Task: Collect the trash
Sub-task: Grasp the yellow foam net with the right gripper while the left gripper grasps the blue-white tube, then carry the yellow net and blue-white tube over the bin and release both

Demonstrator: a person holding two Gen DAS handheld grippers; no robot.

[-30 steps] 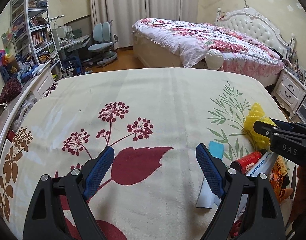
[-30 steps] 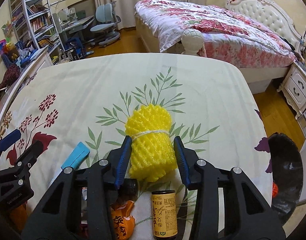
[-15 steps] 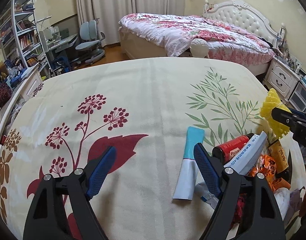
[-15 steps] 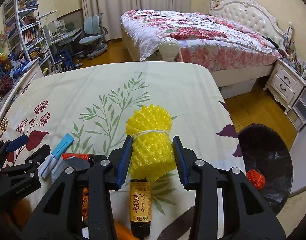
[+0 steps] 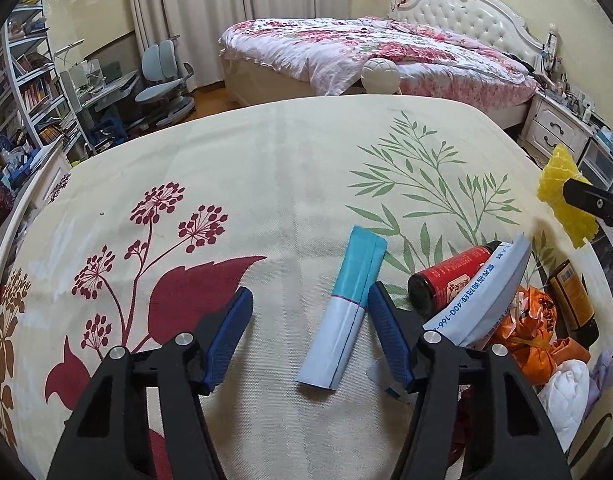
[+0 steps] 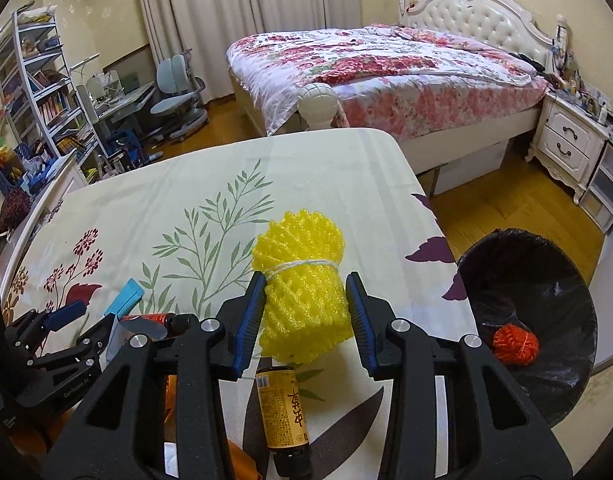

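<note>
Right gripper (image 6: 305,308) clamps one yellow foam net (image 6: 302,292), held above the bedspread (image 6: 210,176) edge, left of the bin (image 6: 546,304). One orange net (image 6: 515,345) lies inside the bin. Left gripper (image 5: 309,330) hangs wide, holding nothing. Left of the bin on the bedspread: one tube (image 5: 346,312), one red bottle (image 5: 450,280), one brown bottle (image 6: 282,408).

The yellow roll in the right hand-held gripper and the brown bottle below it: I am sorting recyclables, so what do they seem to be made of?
The yellow roll looks like soft foam netting, matt: an open mesh texture, tied by a white string. The brown bottle seems to be dark glass, though tinted plastic is possible: glossy brown body with a printed yellow paper-like label.
</note>
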